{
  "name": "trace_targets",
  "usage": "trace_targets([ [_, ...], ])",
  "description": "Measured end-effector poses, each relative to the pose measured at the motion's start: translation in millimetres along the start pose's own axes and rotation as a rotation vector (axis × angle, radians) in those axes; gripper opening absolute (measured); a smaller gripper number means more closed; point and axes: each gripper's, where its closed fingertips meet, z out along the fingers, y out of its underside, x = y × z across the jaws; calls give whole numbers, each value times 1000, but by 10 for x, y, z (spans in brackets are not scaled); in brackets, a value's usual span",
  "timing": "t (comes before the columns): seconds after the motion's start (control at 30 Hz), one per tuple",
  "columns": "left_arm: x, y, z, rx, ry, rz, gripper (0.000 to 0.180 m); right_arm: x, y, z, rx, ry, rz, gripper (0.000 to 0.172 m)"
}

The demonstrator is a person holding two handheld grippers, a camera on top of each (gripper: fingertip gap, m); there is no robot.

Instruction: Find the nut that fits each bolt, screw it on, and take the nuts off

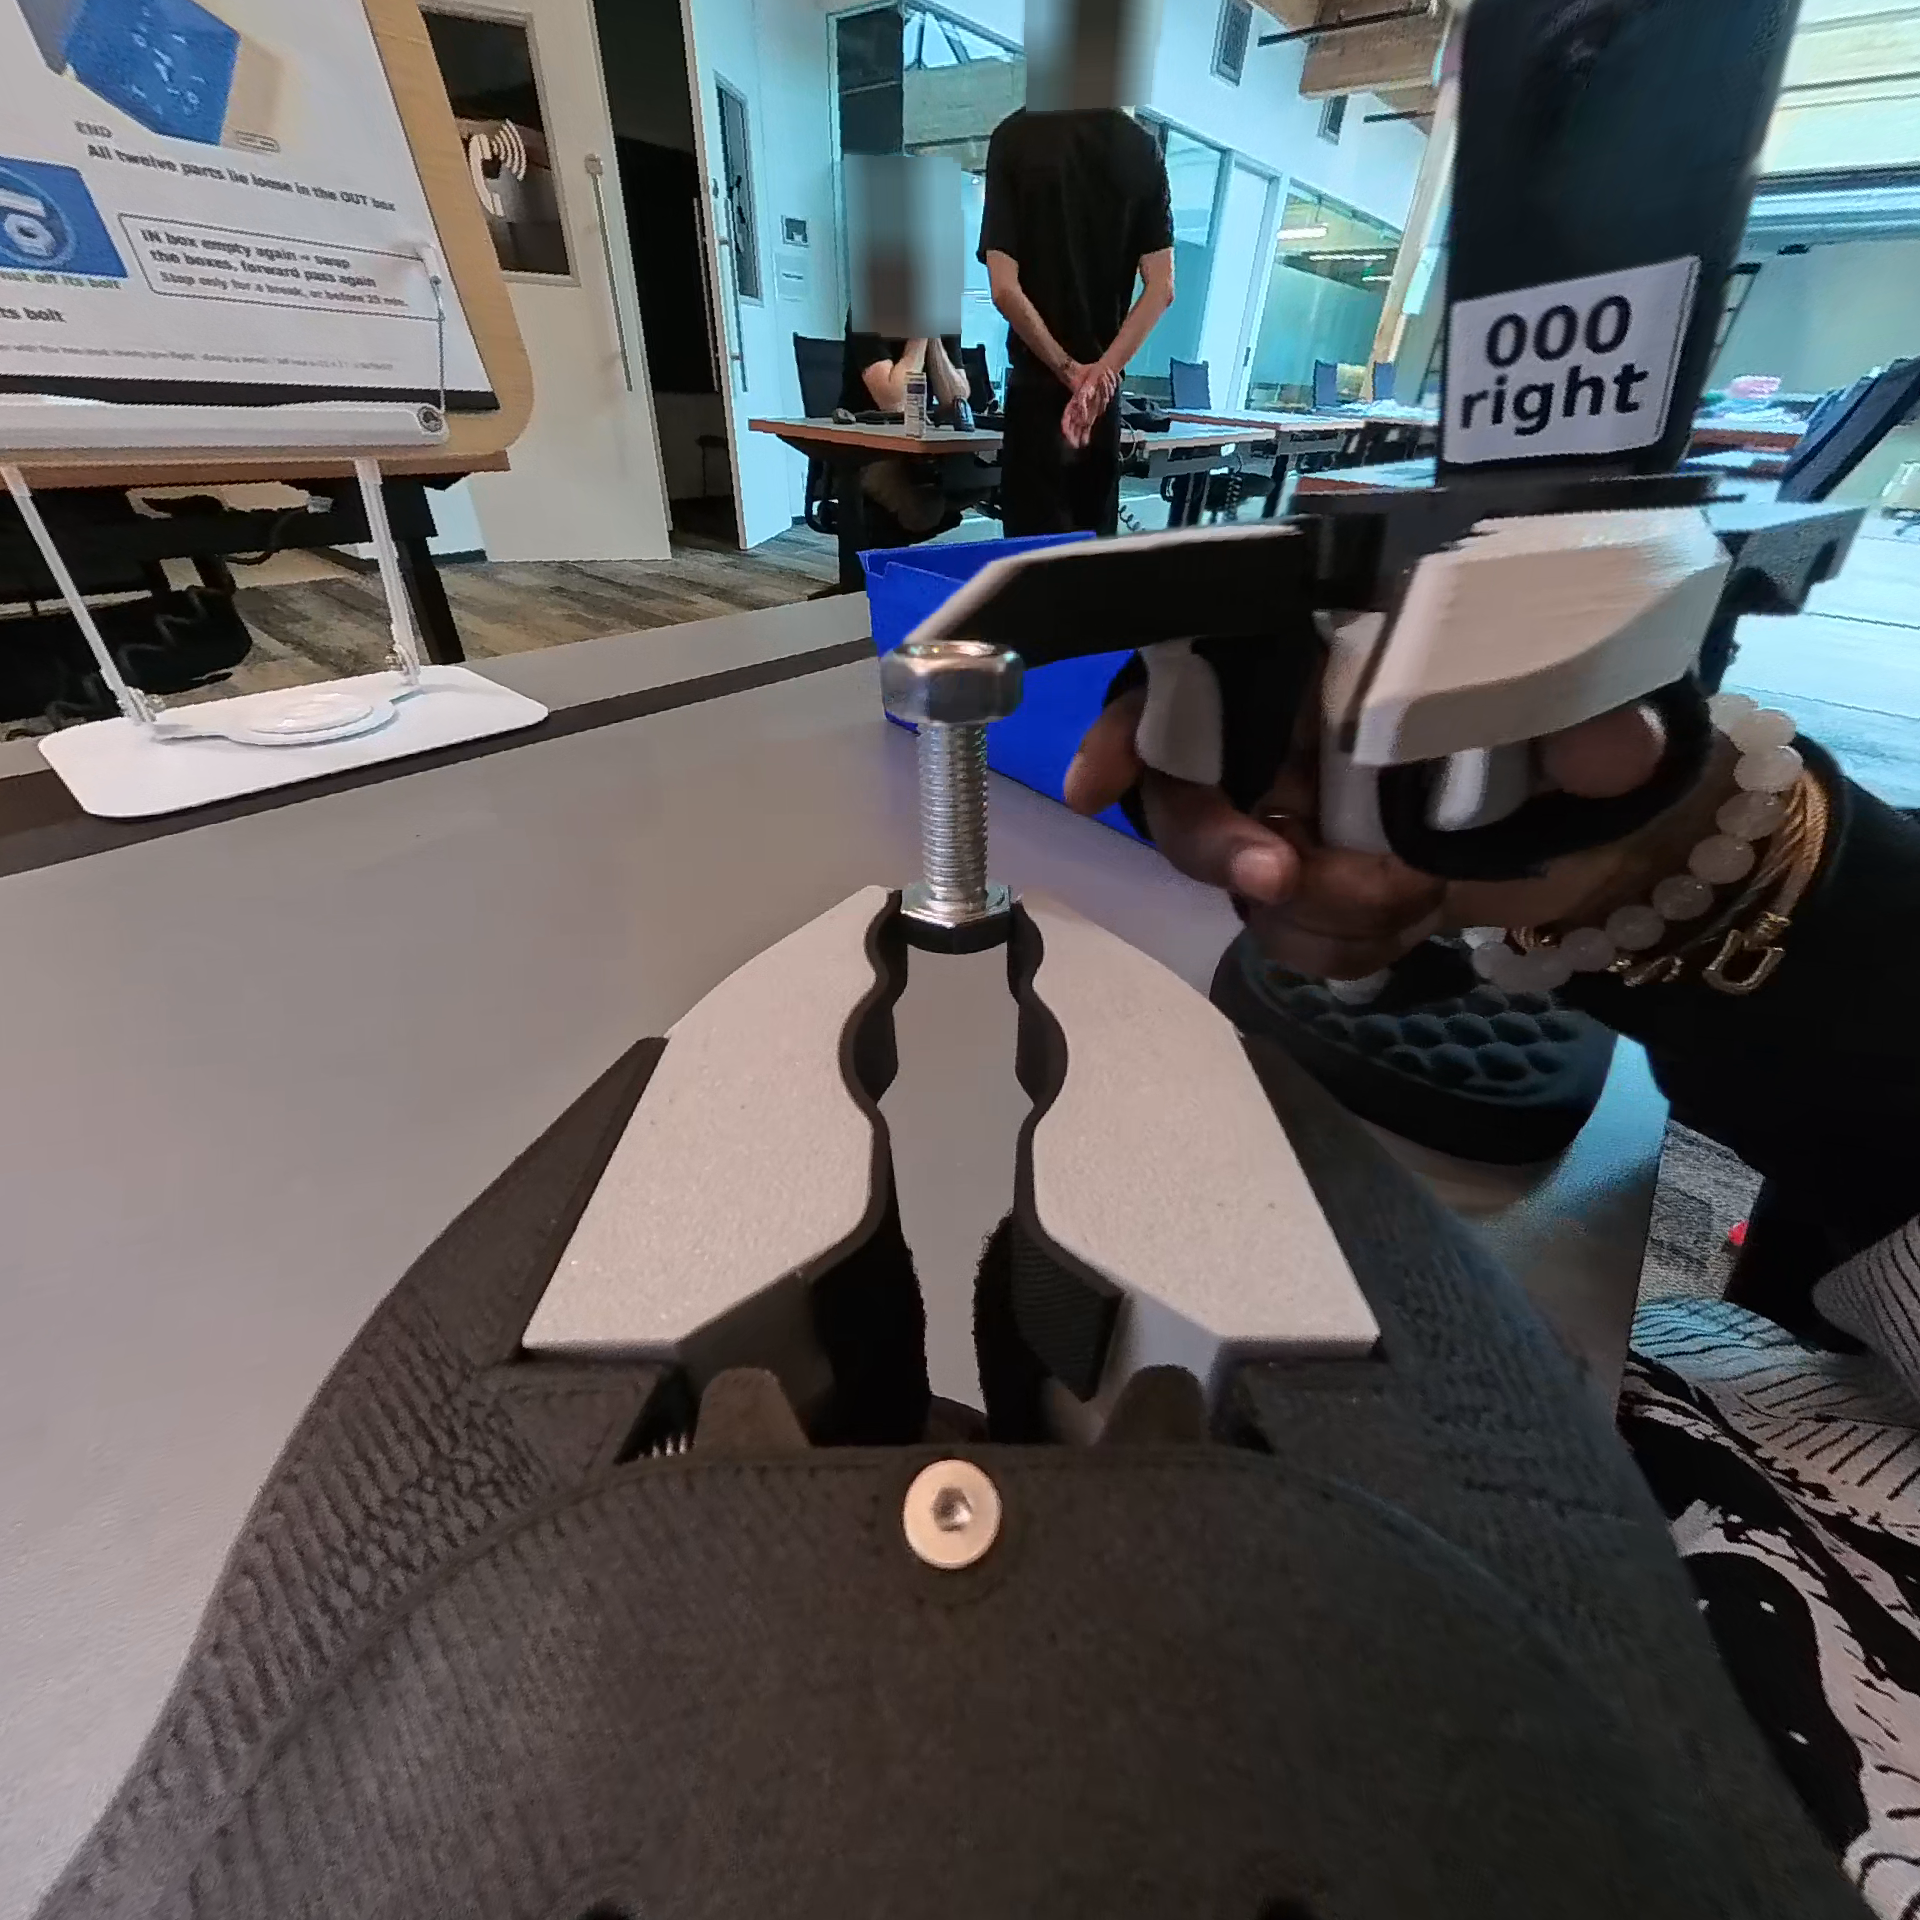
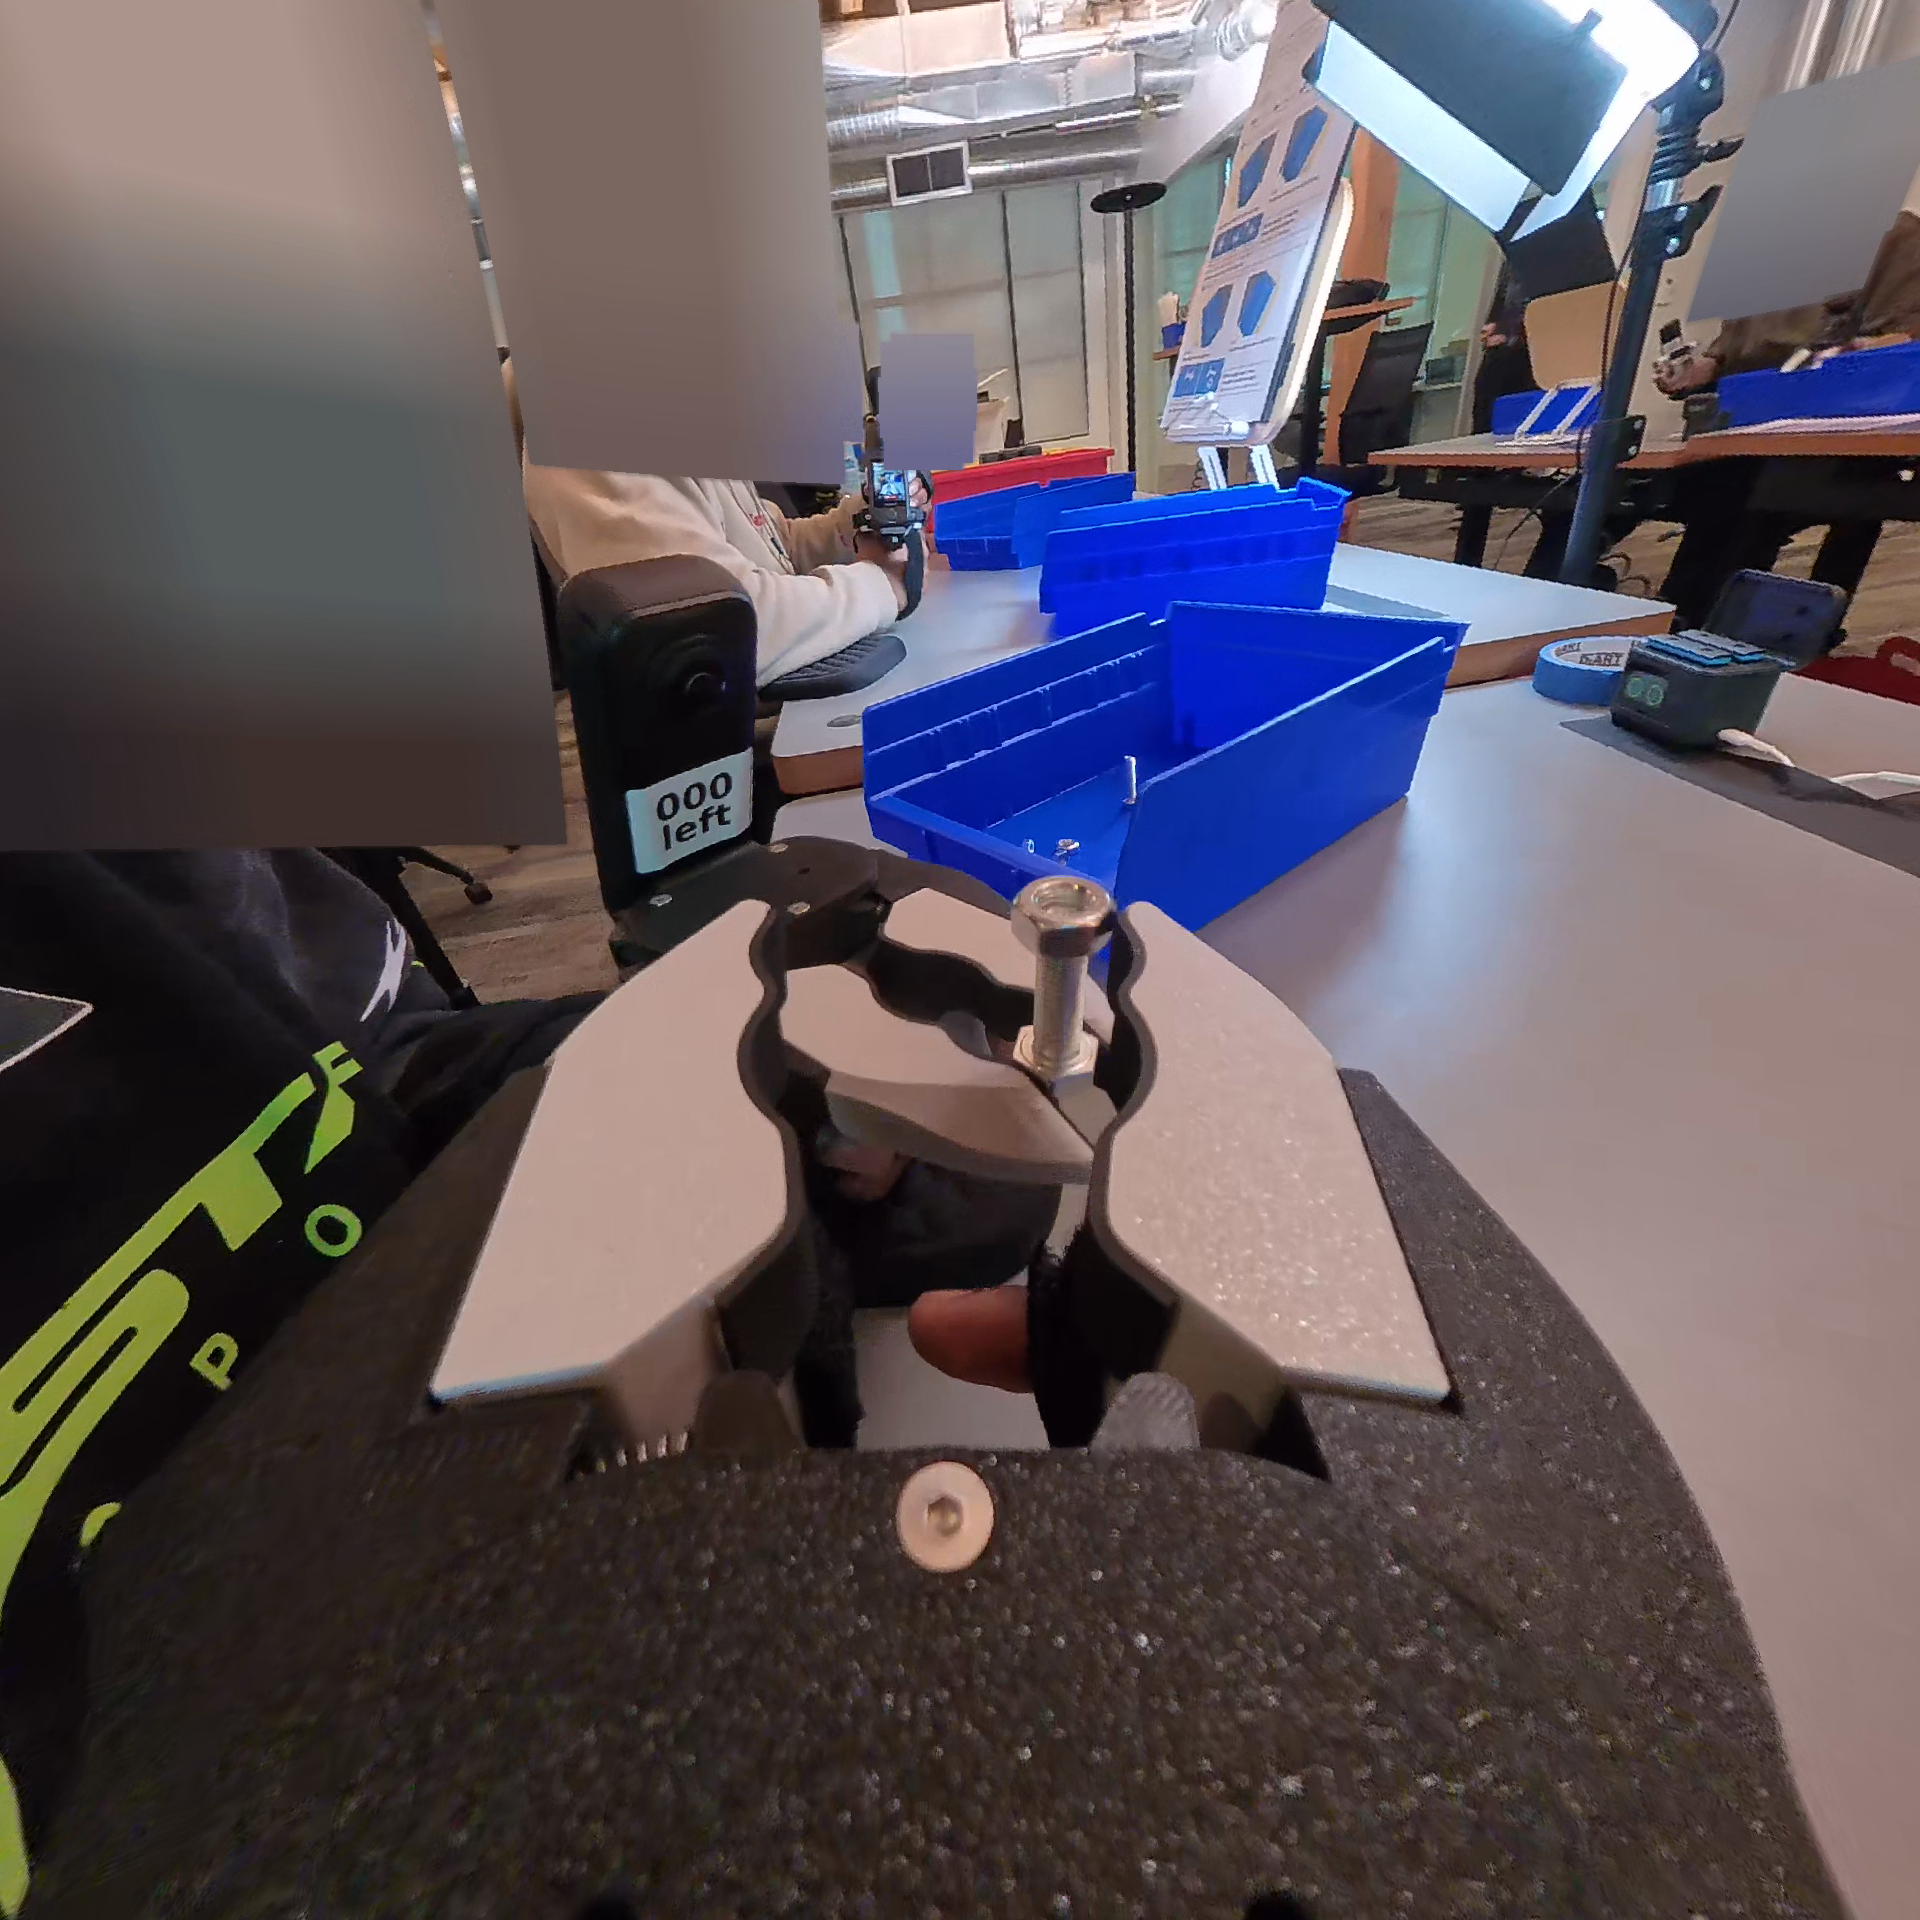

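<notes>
Upper left of my left view, a printed instruction sheet (image 1: 208,208) leans on a clear stand with a white base (image 1: 291,732). At my right view's right edge sit a blue tape roll (image 2: 1579,665) and a dark open case (image 2: 1714,675); a lamp panel (image 2: 1475,114) glares top right.

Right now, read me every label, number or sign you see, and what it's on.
I won't read writing aloud; these bear it:
White sticker, on the right gripper.
Second white sticker, on the left gripper.
Instruction sheet, on its stand.
Blue tape roll, small print.
Black garment, green lettering.
</notes>
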Motion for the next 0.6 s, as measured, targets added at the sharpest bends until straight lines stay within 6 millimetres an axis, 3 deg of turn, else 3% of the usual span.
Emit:
trace_targets([
  [0.1, -8, -2, -2, 3, -2, -3, 19, -62, 9, -106, 12, -8, 3, 45],
  [0.23, 5, -1, -2, 6, 7, 0, 18, -9, -18, -173, 56, 34, 9, 43],
  [0.4, 66, -2, -8, 14, 42, 16, 19, 75, -3, 14, 69, 33, 22, 68],
  [0.6, 108, 32, 4, -4, 68, 31, 19, 21, 61, 238, 13, -22, -11, 68],
])
